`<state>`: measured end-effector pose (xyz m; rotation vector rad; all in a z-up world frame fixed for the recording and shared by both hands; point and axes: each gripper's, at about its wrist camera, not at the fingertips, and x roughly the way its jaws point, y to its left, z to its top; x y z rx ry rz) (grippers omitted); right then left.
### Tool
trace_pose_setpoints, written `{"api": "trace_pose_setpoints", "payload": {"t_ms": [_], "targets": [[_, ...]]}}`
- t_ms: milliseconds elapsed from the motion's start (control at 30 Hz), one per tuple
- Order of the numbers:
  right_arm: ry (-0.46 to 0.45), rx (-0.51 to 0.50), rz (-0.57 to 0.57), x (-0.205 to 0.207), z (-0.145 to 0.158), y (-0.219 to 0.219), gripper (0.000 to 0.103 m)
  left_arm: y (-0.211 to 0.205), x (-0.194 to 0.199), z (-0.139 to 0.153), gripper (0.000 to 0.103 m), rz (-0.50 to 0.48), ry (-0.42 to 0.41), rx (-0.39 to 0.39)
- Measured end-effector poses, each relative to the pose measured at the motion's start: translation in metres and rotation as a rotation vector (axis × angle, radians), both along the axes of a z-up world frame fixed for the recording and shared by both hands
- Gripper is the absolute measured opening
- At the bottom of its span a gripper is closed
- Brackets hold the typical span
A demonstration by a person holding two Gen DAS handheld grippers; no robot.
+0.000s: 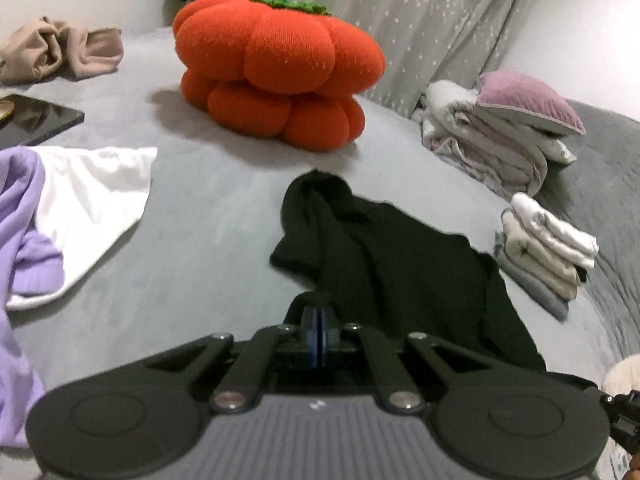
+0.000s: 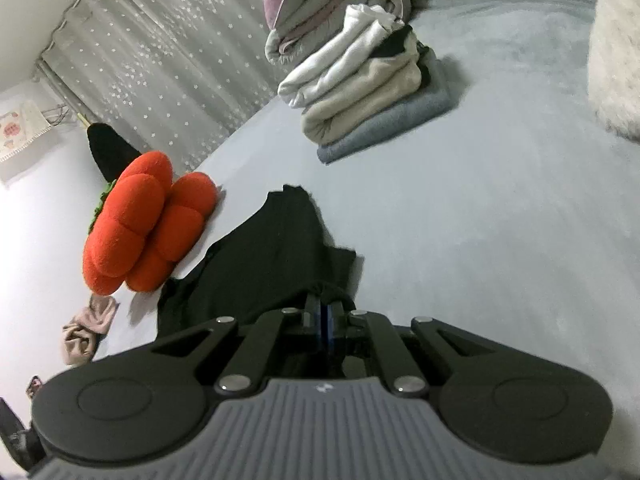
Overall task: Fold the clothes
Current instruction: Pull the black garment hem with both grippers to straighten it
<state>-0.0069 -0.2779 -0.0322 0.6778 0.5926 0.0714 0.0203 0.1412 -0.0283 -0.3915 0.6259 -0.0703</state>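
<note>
On the grey bed [image 1: 208, 216], both grippers are clamped on the black shirt [image 1: 384, 252]: left gripper [image 1: 317, 316] fingers closed on its near edge, right gripper [image 2: 324, 312] fingers likewise. Shirt lies crumpled mid-bed. Beyond it: folded clothes stack [image 1: 548, 248] to the right, orange pumpkin cushion [image 1: 276, 68] farther back.

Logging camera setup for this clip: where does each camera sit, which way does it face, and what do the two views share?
Left wrist: on the left gripper, looking forward over the bed; its jaws shut on the black garment; own linkage shows.
Right wrist: on the right gripper, rolled sideways, facing the folded stack; jaws shut on the same garment.
Shared: garment, orange pumpkin cushion, folded stack, curtain.
</note>
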Motion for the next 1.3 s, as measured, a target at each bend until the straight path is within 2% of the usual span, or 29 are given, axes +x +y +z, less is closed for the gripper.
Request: {"api": "trace_pose_setpoints", "payload": {"t_ms": [200, 267, 333, 467, 500, 567, 600, 633, 800, 967, 1133, 1267, 1300], "targets": [[-0.026, -0.09, 0.009, 0.018, -0.014, 0.014, 0.005, 0.0, 0.013, -0.023, 0.002, 0.027, -0.014, -0.01], [-0.002, -0.104, 0.011, 0.023, -0.025, 0.018, 0.007, 0.0, 0.014, -0.038, 0.008, 0.006, -0.019, -0.001], [0.017, -0.111, 0.02, 0.027, -0.034, 0.021, 0.012, 0.004, 0.01, -0.048, 0.01, -0.023, -0.048, 0.002], [0.011, -0.135, 0.067, 0.021, -0.033, 0.022, 0.014, 0.024, 0.006, -0.048, 0.024, -0.048, -0.015, -0.135], [0.01, -0.141, 0.079, 0.019, -0.032, 0.022, 0.017, 0.028, 0.004, -0.046, 0.026, -0.061, 0.003, -0.155], [0.028, -0.093, 0.079, 0.009, -0.029, 0.015, 0.032, 0.033, -0.004, -0.043, 0.036, -0.073, 0.043, -0.191], [0.032, -0.066, 0.077, 0.002, -0.028, 0.013, 0.045, 0.036, -0.008, -0.041, 0.037, -0.079, 0.063, -0.209], [0.035, -0.04, 0.076, -0.005, -0.027, 0.01, 0.046, 0.037, -0.013, -0.041, 0.039, -0.084, 0.081, -0.22], [0.088, 0.036, 0.088, -0.045, -0.025, 0.01, 0.046, 0.045, -0.047, -0.041, 0.042, -0.087, 0.153, -0.287], [0.126, 0.131, 0.088, -0.076, -0.03, 0.021, 0.046, 0.049, -0.076, -0.049, 0.042, -0.049, 0.168, -0.379], [0.132, 0.137, 0.098, -0.082, -0.034, 0.044, 0.046, 0.052, -0.099, -0.06, 0.042, -0.003, 0.166, -0.502], [0.138, 0.122, 0.105, -0.084, -0.035, 0.06, 0.046, 0.052, -0.106, -0.062, 0.042, 0.02, 0.166, -0.548], [0.141, 0.086, 0.109, -0.084, -0.034, 0.063, 0.041, 0.051, -0.107, -0.062, 0.042, 0.024, 0.167, -0.551]]}}
